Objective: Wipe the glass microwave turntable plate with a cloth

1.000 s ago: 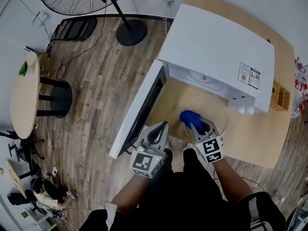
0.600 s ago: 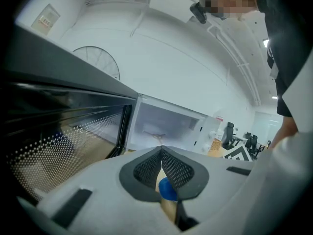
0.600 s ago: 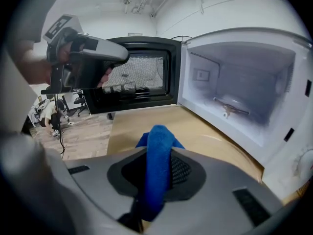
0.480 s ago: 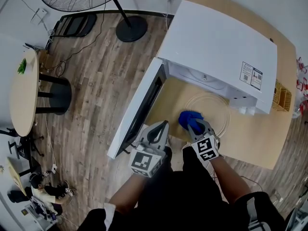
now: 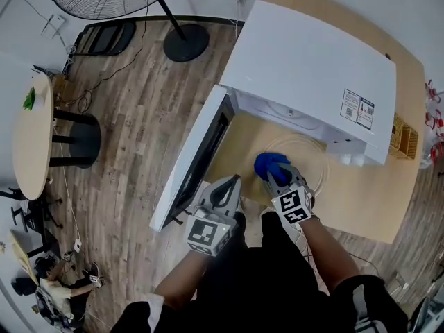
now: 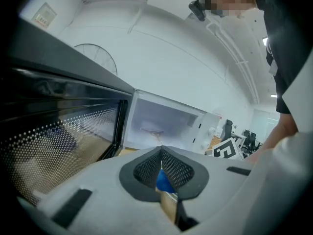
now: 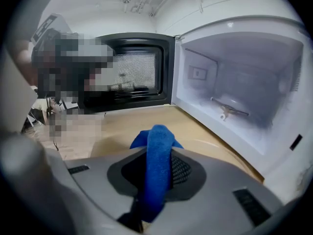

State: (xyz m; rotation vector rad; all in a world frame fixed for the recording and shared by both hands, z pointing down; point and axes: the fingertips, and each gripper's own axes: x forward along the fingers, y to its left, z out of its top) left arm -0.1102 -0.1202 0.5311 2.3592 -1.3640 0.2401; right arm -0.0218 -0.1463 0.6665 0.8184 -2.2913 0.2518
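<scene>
The round clear glass turntable plate [image 5: 311, 157] lay near the wooden table's [image 5: 361, 200] front edge, outside the open white microwave [image 5: 312, 68], whose cavity held a roller ring [image 7: 229, 108]. The right gripper [image 5: 281, 180] clamped a folded blue cloth [image 5: 269, 165] over the plate's left part. The left gripper [image 5: 234, 181] had its jaws pressed together on nothing.

Blue cloth [image 5: 269, 165], white microwave [image 5: 305, 68], seemingly clear plate [image 5: 310, 154].

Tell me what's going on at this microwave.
A person is working with a gripper in each hand at a wooden table where a white microwave stands with its door swung open. The right gripper is shut on a blue cloth and holds it down at the left part of the glass plate, which lies on the table in front of the microwave's opening. The left gripper is shut on nothing and sits beside the door, off the plate.
</scene>
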